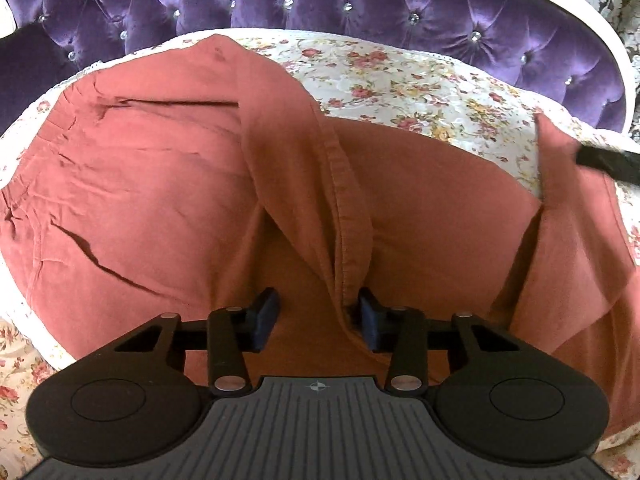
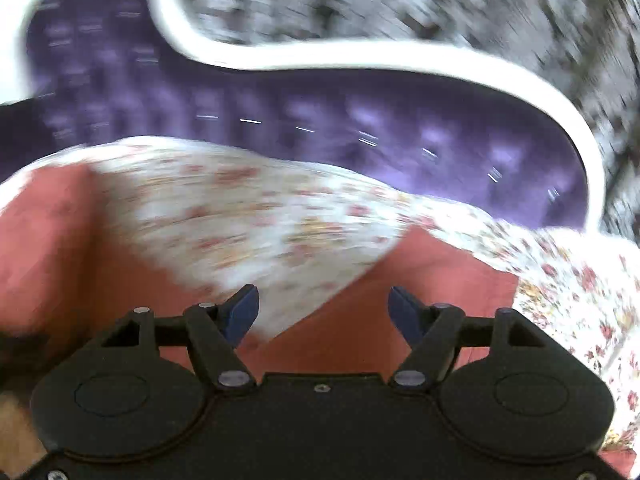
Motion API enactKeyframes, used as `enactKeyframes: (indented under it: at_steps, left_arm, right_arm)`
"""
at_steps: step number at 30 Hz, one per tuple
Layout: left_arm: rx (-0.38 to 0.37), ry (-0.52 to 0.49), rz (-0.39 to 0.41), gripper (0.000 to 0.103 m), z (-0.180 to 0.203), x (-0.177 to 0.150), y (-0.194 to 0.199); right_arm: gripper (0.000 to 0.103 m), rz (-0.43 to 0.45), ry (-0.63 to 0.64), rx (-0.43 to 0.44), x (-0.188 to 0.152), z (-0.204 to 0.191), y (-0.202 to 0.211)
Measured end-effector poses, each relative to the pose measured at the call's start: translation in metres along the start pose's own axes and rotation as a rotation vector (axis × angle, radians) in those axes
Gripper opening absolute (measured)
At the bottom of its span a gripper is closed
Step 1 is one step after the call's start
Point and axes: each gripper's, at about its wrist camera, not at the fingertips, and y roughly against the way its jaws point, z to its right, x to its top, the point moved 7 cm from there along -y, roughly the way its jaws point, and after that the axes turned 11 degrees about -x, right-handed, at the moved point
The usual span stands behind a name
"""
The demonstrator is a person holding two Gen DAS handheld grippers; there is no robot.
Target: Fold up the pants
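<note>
Left wrist view, pants (image 1: 160, 184) seam between spread fingers (image 1: 264, 318)

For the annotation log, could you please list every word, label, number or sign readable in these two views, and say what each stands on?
No words, brand names or numbers can be read in either view.
One sign only: a small crosshair circle mark, without letters, on the ribbed grey body of the left tool.
The pants show no visible tag or label.
The right wrist view is motion-blurred; nothing reads on the right tool, the floral bedspread or the purple headboard.
</note>
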Motion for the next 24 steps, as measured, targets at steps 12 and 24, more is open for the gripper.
enactKeyframes:
  at_steps: [12,24]
  left_arm:
    - [-0.137,0.089,-0.003,0.006,-0.002,0.008,0.003]
    - [-0.156,0.047,0.204,0.006,0.018,0.012,0.080]
  right_arm:
    - [0.010,-0.273,-0.057,-0.147,0.007,0.019,-0.094]
    - [0.010,0.077,-0.407,-0.119,-0.028,0.160,0.101]
